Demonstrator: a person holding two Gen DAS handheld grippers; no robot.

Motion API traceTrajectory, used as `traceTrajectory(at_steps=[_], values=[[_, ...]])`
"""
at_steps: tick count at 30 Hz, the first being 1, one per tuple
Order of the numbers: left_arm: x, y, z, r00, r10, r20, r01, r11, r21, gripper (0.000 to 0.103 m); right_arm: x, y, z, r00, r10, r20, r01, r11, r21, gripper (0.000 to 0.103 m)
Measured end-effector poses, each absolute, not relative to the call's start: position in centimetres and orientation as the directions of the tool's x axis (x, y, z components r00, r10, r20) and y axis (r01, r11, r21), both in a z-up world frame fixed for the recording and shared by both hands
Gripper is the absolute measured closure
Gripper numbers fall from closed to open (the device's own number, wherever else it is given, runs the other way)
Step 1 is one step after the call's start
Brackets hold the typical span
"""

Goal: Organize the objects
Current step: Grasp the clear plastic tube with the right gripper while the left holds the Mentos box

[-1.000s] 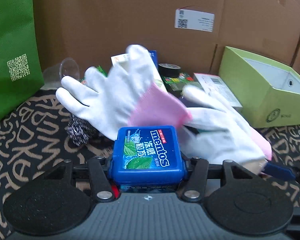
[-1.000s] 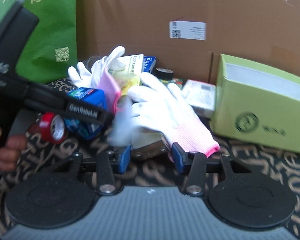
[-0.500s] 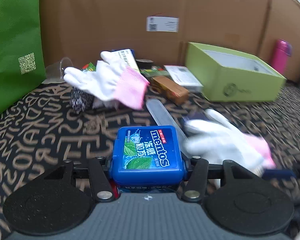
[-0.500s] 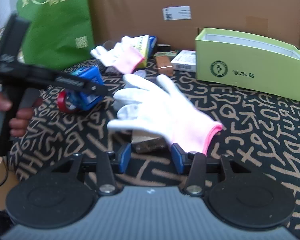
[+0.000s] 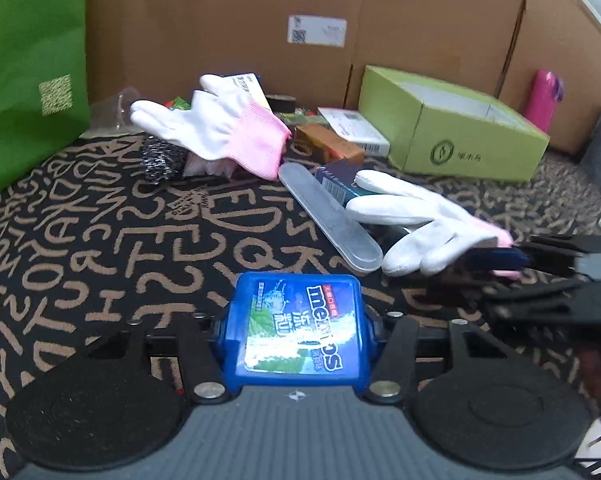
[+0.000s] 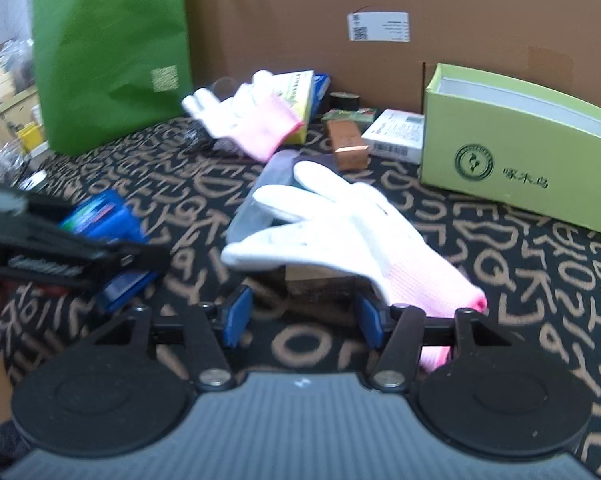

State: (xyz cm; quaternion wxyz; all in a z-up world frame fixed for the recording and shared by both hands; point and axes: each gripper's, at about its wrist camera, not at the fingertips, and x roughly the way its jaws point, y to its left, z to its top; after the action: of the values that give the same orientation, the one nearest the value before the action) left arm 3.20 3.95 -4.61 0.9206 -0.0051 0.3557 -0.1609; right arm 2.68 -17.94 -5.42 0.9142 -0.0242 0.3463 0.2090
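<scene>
Both grippers sat low over the letter-patterned table [image 5: 100, 240]. Left gripper [image 5: 296, 332] fingers pinched the blue Mentos box [image 5: 298, 330]. Right gripper [image 6: 302, 316] fingers were spreading, no pad contact; a white glove with pink cuff [image 6: 352, 236] draped over the right finger. Second glove [image 5: 216, 132] lay on clutter near the green box [image 5: 452, 140].

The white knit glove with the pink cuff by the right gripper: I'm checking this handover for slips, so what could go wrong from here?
1. The right gripper is opening; the white knit glove with the pink cuff drapes over its right finger and could snag.
2. That glove lies on the clear plastic case and may drag it.
3. The left gripper clamps the blue Mentos box only by its sides; a jolt might tip it.
</scene>
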Motion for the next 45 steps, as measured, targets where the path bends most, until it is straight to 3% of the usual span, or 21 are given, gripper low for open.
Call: traceTrajectory(at_steps=[5, 10, 12, 16, 20, 26, 28, 30, 32, 35, 39, 45], values=[[2.6, 4.2, -4.5, 0.691, -0.314, -0.651, 0.316, 0.941, -0.119, 0.04, 5.6, -17.9, -5.7, 0.679, 0.344, -0.648, -0.381, 0.92, 0.09, 0.037], [2.2, 3.9, -4.7, 0.689, -0.319, -0.651, 0.361, 0.93, -0.075, 0.044, 7.4, -18.2, -5.3, 0.736, 0.256, -0.626, -0.308, 0.951, 0.027, 0.034], [2.5, 4.1, -4.8, 0.688, -0.322, -0.65, 0.356, 0.931, -0.085, 0.044, 7.7, -18.1, -5.0, 0.716, 0.313, -0.624, -0.355, 0.933, 0.06, 0.034], [3.6, 4.3, -5.0, 0.688, -0.315, -0.654, 0.334, 0.937, -0.1, 0.044, 7.3, -15.9, -4.2, 0.737, 0.318, -0.597, -0.41, 0.912, -0.019, 0.034], [4.0, 6.4, -3.7, 0.712, -0.317, -0.626, 0.293, 0.945, -0.146, 0.045, 6.3, -14.0, -3.3, 0.675, 0.436, -0.595, -0.504, 0.862, 0.059, 0.035], [4.9, 9.7, -1.9, 0.759, -0.269, -0.593, 0.19, 0.963, -0.194, 0.045, 8.3, -9.3, -5.8, 0.617, 0.411, -0.671, -0.531, 0.847, 0.03, 0.043], [4.9, 10.3, -1.7, 0.763, -0.255, -0.594, 0.167, 0.965, -0.2, 0.045, 9.4, -9.0, -6.6, 0.641, 0.394, -0.658, -0.5, 0.866, 0.032, 0.046], [4.9, 10.7, -1.7, 0.76, -0.253, -0.599, 0.155, 0.965, -0.211, 0.045, 9.7, -8.8, -6.8, 0.662, 0.37, -0.652, -0.48, 0.877, 0.011, 0.065], [5.0, 10.6, -1.7, 0.756, -0.256, -0.602, 0.16, 0.965, -0.208, 0.045, 9.2, -9.0, -6.6, 0.657, 0.381, -0.65, -0.494, 0.869, 0.01, 0.075], [5.3, 9.7, -1.4, 0.754, -0.268, -0.6, 0.192, 0.963, -0.19, 0.045, 8.1, -10.6, -6.0, 0.634, 0.443, -0.634, -0.506, 0.858, 0.094, 0.076], [6.1, 7.1, 0.3, 0.752, -0.32, -0.577, 0.28, 0.947, -0.16, 0.045, 6.4, -13.7, -2.9, 0.689, 0.477, -0.546, -0.484, 0.863, 0.142, 0.076], [8.8, 0.7, 4.9, 0.739, -0.458, -0.494, 0.453, 0.881, -0.138, 0.045, 5.4, -20.5, 3.1, 0.824, 0.388, -0.413, -0.387, 0.918, 0.09, 0.076]])
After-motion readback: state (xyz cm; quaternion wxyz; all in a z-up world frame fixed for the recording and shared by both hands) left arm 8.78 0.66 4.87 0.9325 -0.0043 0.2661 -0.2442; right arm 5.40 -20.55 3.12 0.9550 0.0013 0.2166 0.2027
